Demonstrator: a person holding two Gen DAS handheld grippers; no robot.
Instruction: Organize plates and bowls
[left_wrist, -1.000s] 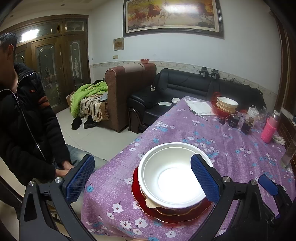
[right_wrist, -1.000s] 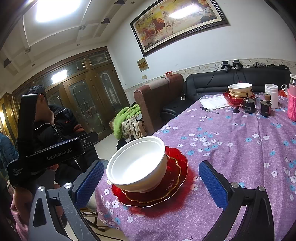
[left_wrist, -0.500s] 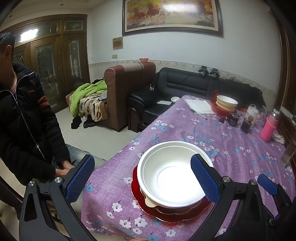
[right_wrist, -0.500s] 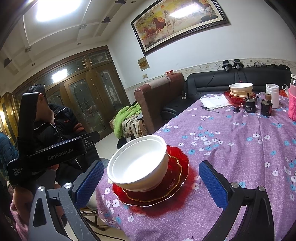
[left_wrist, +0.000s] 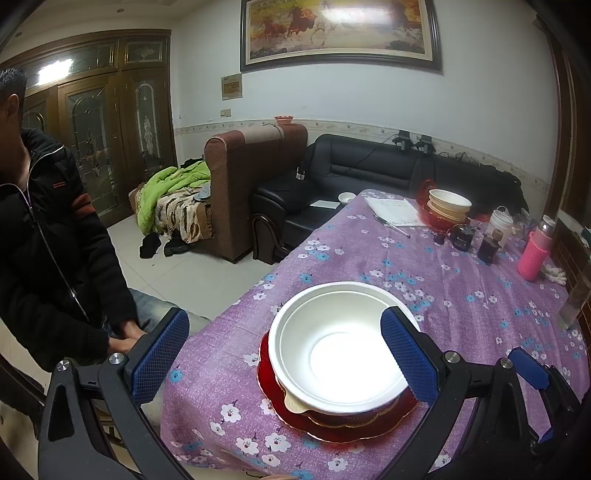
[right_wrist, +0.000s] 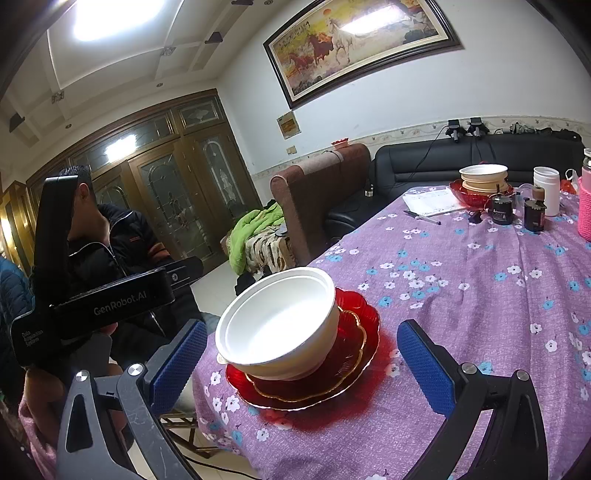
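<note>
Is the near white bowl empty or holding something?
Empty: the white bowl shows a bare interior, sitting upright on the red plates.

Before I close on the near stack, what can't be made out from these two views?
- What lies under the white bowl: only a cream edge shows in the left view; the bowl hides it.
- Far stack: bowl count too small in both views.
- Red plates: centres hidden by the bowl.
- Table's near edge: cut off by gripper frames.

A home living room: black sofa (left_wrist: 369, 173) and brown armchair (left_wrist: 251, 184) by the wall, horse painting (left_wrist: 340, 33) above, floral-clothed table (left_wrist: 461, 288), carved wooden doors (left_wrist: 99, 122).
</note>
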